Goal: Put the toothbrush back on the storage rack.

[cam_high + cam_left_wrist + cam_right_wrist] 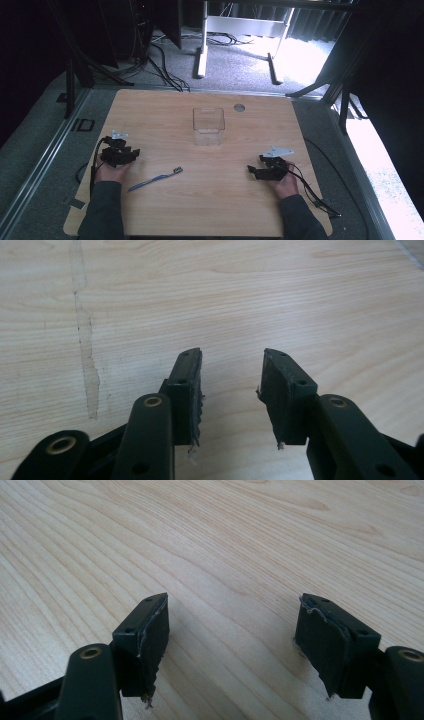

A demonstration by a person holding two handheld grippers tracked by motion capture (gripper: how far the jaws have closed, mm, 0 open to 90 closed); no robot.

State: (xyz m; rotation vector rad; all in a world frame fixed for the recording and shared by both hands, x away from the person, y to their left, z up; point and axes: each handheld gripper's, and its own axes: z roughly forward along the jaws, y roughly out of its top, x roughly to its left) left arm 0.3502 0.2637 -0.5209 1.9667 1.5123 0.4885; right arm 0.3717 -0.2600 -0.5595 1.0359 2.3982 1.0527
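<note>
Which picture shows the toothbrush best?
The high view: the blue toothbrush lies whole on the table, nearest the left claw. The two gripper views look at bare wood between open claws.

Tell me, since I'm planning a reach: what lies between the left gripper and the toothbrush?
Bare wood. In the high view, nothing sits between the left gripper and the toothbrush on the table.

One toothbrush point(155, 179) (blue), one clear box point(208, 126), two grippers.
</note>
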